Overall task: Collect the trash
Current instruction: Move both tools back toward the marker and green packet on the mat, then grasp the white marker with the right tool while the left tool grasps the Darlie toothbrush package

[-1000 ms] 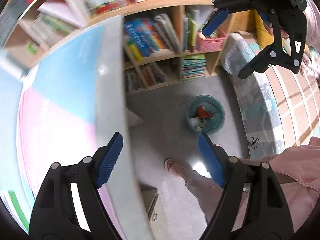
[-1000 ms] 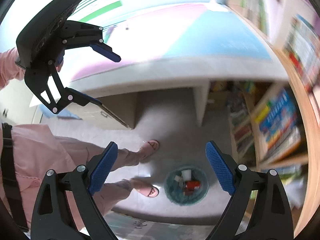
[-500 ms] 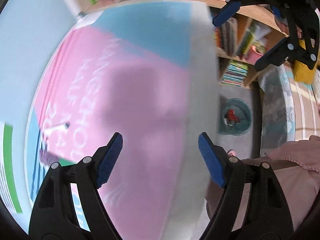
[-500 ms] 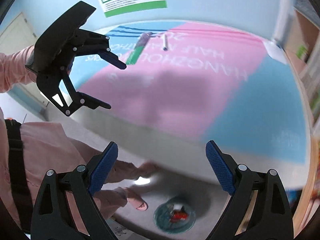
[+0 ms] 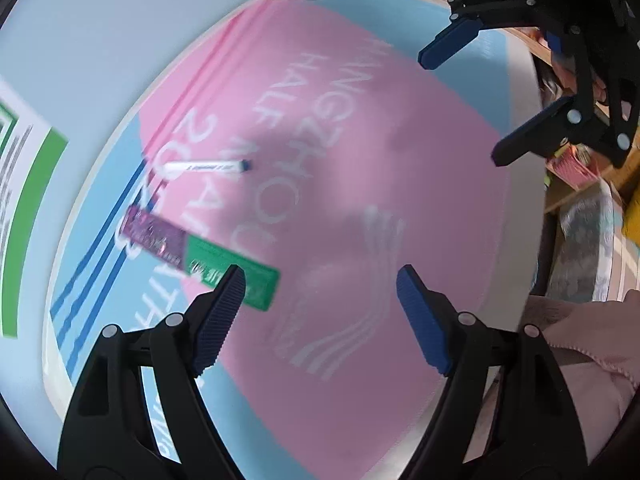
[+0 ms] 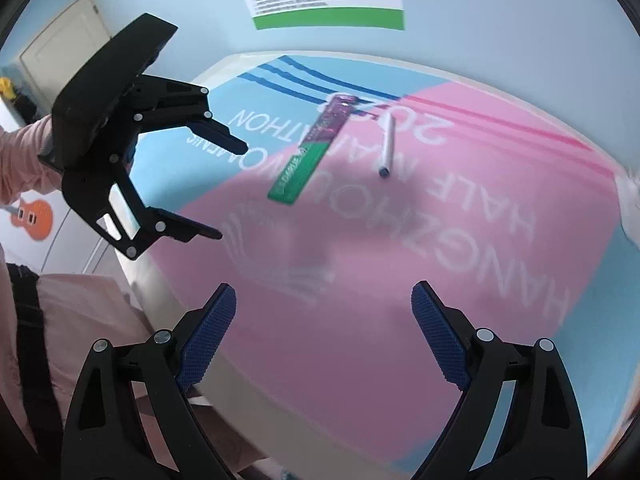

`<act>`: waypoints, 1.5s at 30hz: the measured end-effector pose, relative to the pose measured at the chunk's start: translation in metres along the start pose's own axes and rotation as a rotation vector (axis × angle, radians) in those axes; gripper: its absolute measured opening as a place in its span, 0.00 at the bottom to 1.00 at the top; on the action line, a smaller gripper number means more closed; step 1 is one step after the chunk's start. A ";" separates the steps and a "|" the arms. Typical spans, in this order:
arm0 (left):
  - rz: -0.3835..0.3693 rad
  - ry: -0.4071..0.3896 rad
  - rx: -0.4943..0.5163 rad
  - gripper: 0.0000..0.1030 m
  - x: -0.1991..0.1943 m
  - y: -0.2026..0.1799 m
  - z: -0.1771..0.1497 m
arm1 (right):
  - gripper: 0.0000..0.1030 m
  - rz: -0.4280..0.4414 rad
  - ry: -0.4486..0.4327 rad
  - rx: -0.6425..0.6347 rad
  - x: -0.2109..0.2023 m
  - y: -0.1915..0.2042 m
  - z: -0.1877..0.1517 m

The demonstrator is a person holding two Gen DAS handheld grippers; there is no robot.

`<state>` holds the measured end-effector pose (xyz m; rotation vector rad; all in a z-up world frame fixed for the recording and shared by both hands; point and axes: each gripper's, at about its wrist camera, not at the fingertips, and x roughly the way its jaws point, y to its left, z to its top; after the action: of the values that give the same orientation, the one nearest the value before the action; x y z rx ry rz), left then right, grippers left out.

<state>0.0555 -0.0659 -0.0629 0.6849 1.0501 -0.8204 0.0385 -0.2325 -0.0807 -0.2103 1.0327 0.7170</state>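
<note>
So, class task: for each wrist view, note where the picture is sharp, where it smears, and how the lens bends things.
Left wrist view: the left tool is crisp, the tablecloth lettering smeared by motion, the table edge bowed. Right wrist view: the right tool is sharp, the pen and wrapper readable, the near cloth blurred, soft shadows.

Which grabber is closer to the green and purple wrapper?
The left one. The left gripper hovers open right beside the wrapper, one blue finger overlapping its green end in the left view. The right gripper hangs open farther back, over the pink tablecloth.
</note>
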 end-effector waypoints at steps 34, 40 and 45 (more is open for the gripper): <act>0.104 0.111 -0.695 0.76 0.084 0.134 -0.002 | 0.80 0.204 0.210 -0.273 0.150 -0.097 0.155; 0.090 0.129 -0.752 0.76 0.100 0.146 -0.006 | 0.78 0.190 0.197 -0.279 0.161 -0.096 0.156; 0.081 0.136 -0.764 0.66 0.110 0.152 -0.009 | 0.65 0.157 0.217 -0.309 0.173 -0.091 0.152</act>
<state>0.2083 -0.0056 -0.1536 0.1270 1.3340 -0.2540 0.2575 -0.1521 -0.1629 -0.4860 1.1495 1.0129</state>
